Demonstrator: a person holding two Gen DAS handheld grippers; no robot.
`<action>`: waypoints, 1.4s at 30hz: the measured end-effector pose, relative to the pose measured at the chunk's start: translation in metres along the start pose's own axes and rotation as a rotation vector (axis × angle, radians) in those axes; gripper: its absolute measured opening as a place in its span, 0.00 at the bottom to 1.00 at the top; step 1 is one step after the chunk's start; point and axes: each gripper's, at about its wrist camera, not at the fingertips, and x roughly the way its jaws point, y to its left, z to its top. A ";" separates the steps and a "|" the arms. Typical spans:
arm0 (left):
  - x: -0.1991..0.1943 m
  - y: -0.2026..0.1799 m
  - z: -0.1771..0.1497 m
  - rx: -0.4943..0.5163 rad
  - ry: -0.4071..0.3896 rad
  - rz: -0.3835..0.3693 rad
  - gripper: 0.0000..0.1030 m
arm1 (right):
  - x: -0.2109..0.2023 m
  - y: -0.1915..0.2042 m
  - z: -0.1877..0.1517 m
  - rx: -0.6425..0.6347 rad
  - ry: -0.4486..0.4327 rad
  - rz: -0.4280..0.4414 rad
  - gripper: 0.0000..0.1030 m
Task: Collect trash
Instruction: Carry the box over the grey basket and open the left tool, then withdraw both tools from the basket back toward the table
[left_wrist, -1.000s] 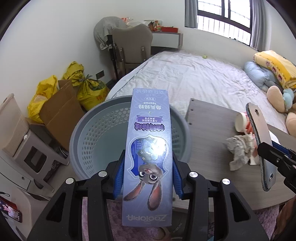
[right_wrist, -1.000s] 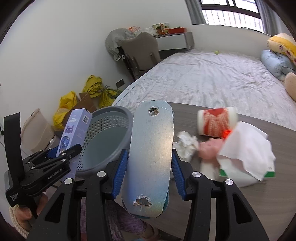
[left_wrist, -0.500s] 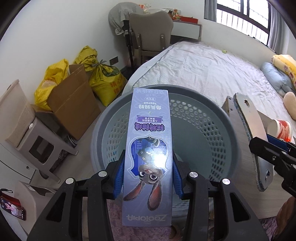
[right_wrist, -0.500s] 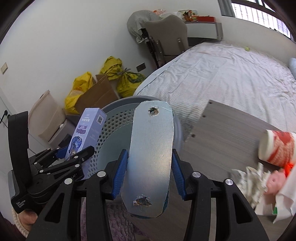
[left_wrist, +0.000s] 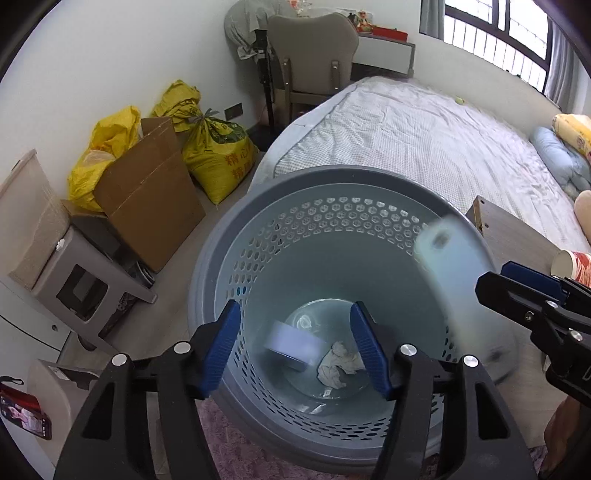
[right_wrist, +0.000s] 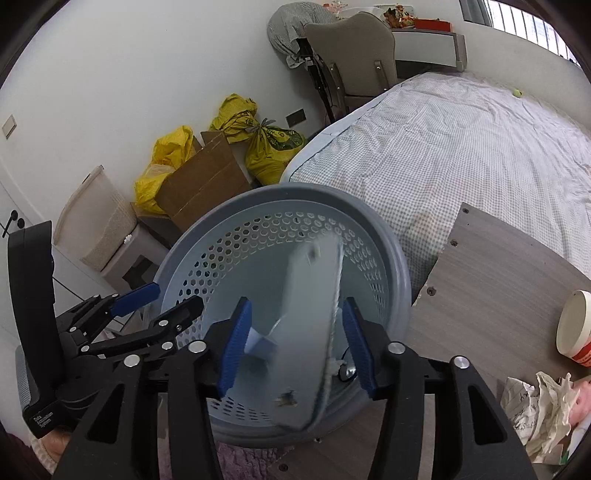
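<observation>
Trash falling into grey perforated basket (left_wrist: 332, 192); both claws spread, gripping nothing.
Purple box (left_wrist: 291, 345) blurred near crumpled paper (left_wrist: 338, 365) at basket bottom, below left claw (left_wrist: 295, 347). Silver oval pad (right_wrist: 314, 332) blurred btw right claw (right_wrist: 293, 345) fingers. Cup (right_wrist: 574, 326), paper wads (right_wrist: 535, 406) on tabletop (right_wrist: 491, 280).

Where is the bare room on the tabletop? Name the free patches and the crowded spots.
Free: the wooden tabletop between the grey basket rim and the paper cup, up to its far edge by the bed. Crowded: the near right corner, piled with crumpled paper.
</observation>
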 end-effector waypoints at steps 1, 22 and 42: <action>0.001 0.002 0.001 -0.005 0.001 0.003 0.59 | -0.001 0.000 0.000 0.001 -0.005 -0.003 0.53; -0.009 0.018 -0.010 -0.071 -0.010 0.050 0.75 | -0.006 -0.003 -0.010 0.008 -0.002 -0.042 0.53; -0.041 0.009 -0.015 -0.053 -0.066 0.039 0.78 | -0.042 0.001 -0.023 0.006 -0.058 -0.052 0.57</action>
